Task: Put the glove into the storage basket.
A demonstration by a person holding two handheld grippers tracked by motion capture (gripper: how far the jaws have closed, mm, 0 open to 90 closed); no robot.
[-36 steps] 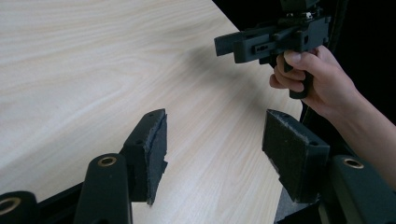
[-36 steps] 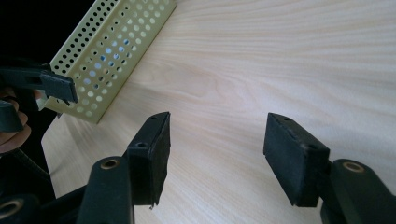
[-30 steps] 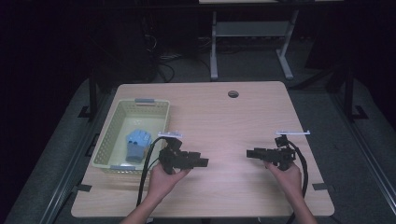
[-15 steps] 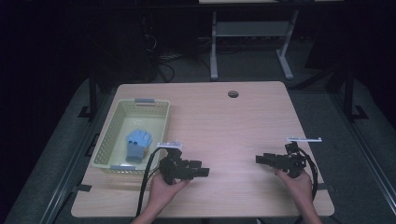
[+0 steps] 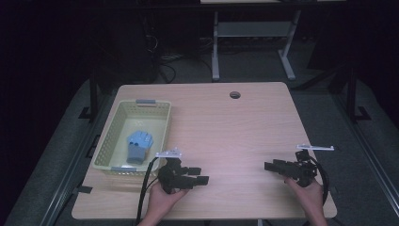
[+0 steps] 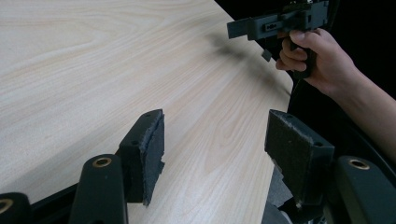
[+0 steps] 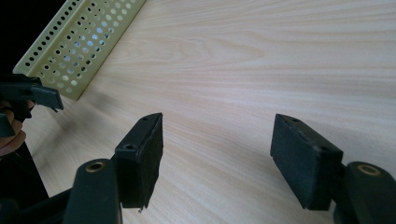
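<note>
Both grippers sit low near the table's front edge, jaws spread wide and holding nothing: left gripper (image 5: 200,174), right gripper (image 5: 273,166). The blue object (image 5: 139,144) lies in the yellow basket (image 5: 106,146). Looks done, or the left goes for the basket next.

High view dim, surroundings near black; pale wood-grain desk (image 5: 226,127) alone lit, from overhead. Both gripper views bright, grain sharp. Soft smeared shadow under right gripper (image 6: 243,29). Near jaws slightly soft. No glare.
</note>
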